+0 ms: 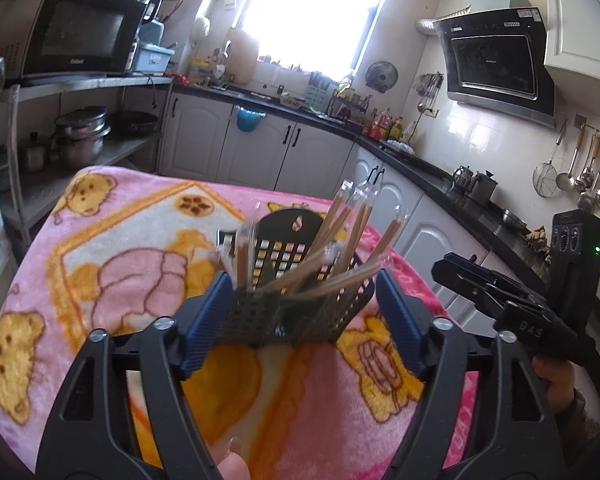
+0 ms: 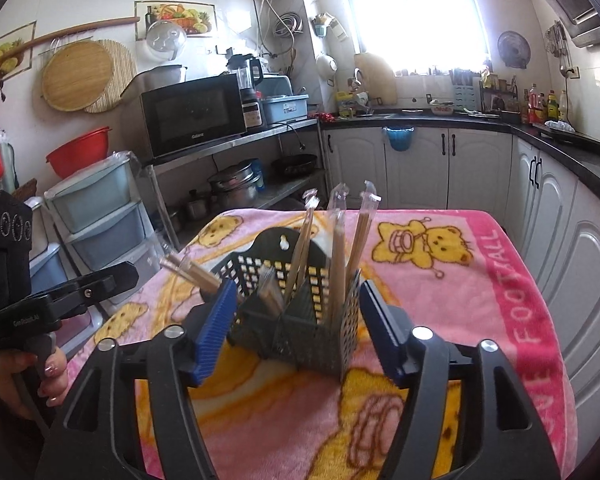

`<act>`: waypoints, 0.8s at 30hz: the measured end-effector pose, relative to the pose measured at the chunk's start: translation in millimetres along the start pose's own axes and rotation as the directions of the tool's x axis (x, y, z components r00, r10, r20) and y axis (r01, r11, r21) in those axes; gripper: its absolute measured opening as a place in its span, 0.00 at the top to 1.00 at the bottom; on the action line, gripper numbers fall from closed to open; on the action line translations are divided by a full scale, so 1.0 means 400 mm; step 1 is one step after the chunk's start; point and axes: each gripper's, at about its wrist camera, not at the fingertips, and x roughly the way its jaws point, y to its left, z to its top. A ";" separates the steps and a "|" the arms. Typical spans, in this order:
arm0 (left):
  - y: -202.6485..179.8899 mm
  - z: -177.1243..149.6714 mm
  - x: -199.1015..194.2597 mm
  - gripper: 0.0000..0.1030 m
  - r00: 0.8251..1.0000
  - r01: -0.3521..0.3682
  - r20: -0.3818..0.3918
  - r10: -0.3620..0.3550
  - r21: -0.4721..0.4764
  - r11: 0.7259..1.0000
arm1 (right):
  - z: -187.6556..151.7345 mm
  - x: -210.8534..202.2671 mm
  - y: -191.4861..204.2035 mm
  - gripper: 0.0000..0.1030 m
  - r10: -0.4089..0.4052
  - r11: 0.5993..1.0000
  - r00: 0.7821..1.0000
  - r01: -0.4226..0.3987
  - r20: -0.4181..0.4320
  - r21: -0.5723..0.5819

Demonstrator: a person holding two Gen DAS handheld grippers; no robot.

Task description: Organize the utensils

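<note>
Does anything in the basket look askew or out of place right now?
Yes. The wrapped chopsticks splay untidily in the black basket; one pair leans far over its left edge.

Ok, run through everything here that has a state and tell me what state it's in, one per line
left gripper: open, fingers either side of the basket, holding nothing
right gripper: open, fingers either side of the basket, holding nothing
utensil basket: upright on the pink blanket
wrapped chopsticks: standing in the basket, leaning outward
microwave: door closed
</note>
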 end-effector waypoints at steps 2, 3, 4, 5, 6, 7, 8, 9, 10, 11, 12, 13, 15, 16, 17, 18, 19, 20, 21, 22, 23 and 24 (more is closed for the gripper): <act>0.000 -0.014 -0.002 0.19 1.000 0.001 -0.009 -0.001 -0.006 1.000 | -0.017 -0.007 0.005 0.31 -0.003 1.000 1.000 0.003 -0.007 -0.001; 0.000 -0.024 -0.002 0.16 1.000 0.001 -0.018 -0.001 -0.005 1.000 | -0.025 -0.009 0.008 0.29 -0.004 1.000 1.000 0.004 -0.011 -0.001; -0.002 -0.032 -0.002 0.12 1.000 0.000 -0.024 0.000 -0.003 1.000 | -0.032 -0.010 0.007 0.29 -0.007 1.000 1.000 0.007 -0.014 -0.001; -0.002 -0.038 -0.002 0.10 1.000 -0.003 -0.029 0.003 -0.001 1.000 | -0.044 -0.012 0.008 0.27 -0.012 1.000 1.000 0.012 -0.020 -0.003; -0.002 -0.047 -0.001 0.10 0.999 -0.006 -0.036 0.006 -0.003 1.000 | -0.051 -0.013 0.008 0.24 -0.015 1.000 1.000 0.015 -0.023 -0.003; -0.001 -0.055 -0.001 0.10 0.999 -0.006 -0.044 0.005 -0.009 1.000 | -0.062 -0.014 0.007 0.23 -0.017 1.000 0.999 0.017 -0.031 0.000; 0.002 -0.063 0.000 0.10 0.999 -0.005 -0.049 0.004 -0.016 1.000 | -0.072 -0.013 0.007 0.22 -0.015 1.000 0.999 0.015 -0.039 0.001; 0.005 -0.070 0.000 0.10 0.999 -0.005 -0.052 0.004 -0.021 1.000 | -0.076 -0.011 0.009 0.22 -0.014 1.000 0.999 0.014 -0.047 0.001; 0.007 -0.077 0.001 0.10 0.998 -0.004 -0.057 0.003 -0.027 1.000 | -0.088 -0.008 0.009 0.21 -0.018 1.000 0.998 0.018 -0.059 0.000; 0.009 -0.086 0.002 0.10 0.998 0.002 -0.062 -0.005 -0.034 0.999 | -0.098 -0.007 0.011 0.20 -0.021 1.000 0.998 0.021 -0.067 -0.002; 0.010 -0.092 0.005 0.10 0.998 0.010 -0.069 -0.012 -0.034 0.999 | -0.105 -0.005 0.013 0.19 -0.021 1.000 0.997 0.021 -0.073 -0.004; 0.009 -0.094 0.009 0.10 0.997 0.010 -0.075 -0.012 -0.030 0.999 | -0.113 -0.003 0.014 0.19 -0.022 1.000 0.997 0.022 -0.080 -0.005; 0.004 -0.110 0.011 0.10 0.997 -0.003 -0.081 0.001 -0.015 1.000 | -0.133 0.000 0.018 0.19 -0.026 1.000 0.995 0.025 -0.095 -0.013; 0.003 -0.121 0.013 0.10 0.996 -0.009 -0.087 0.008 -0.010 1.000 | -0.143 0.000 0.022 0.18 -0.031 0.999 0.995 0.029 -0.098 -0.020; 0.003 -0.130 0.014 0.10 0.996 -0.010 -0.091 0.009 -0.011 1.000 | -0.151 0.000 0.025 0.17 -0.038 0.999 0.994 0.036 -0.098 -0.025; 0.001 -0.137 0.016 0.10 0.995 -0.010 -0.097 0.009 -0.010 1.000 | -0.157 -0.001 0.029 0.15 -0.043 0.999 0.994 0.040 -0.097 -0.027; 0.001 -0.146 0.018 0.10 0.995 -0.011 -0.103 0.011 -0.007 1.000 | -0.165 -0.001 0.032 0.15 -0.045 0.999 0.994 0.043 -0.098 -0.028; -0.001 -0.152 0.018 0.10 0.994 -0.015 -0.105 0.015 -0.004 1.000 | -0.174 -0.001 0.032 0.14 -0.045 0.999 0.994 0.042 -0.099 -0.028; -0.002 -0.162 0.020 0.10 0.994 -0.019 -0.105 0.019 0.003 1.000 | -0.181 0.000 0.035 0.14 -0.046 0.999 0.994 0.044 -0.102 -0.028; -0.004 -0.171 0.021 0.10 0.994 -0.027 -0.106 0.028 0.015 1.000 | -0.187 0.002 0.038 0.14 -0.050 0.998 0.993 0.047 -0.103 -0.031; -0.003 -0.176 0.024 0.10 0.994 -0.034 -0.106 0.036 0.020 0.999 | -0.199 0.003 0.040 0.13 -0.063 0.998 0.993 0.060 -0.101 -0.037; -0.005 -0.183 0.026 0.10 0.993 -0.046 -0.106 0.049 0.030 0.999 | -0.208 0.004 0.041 0.11 -0.072 0.997 0.992 0.068 -0.102 -0.042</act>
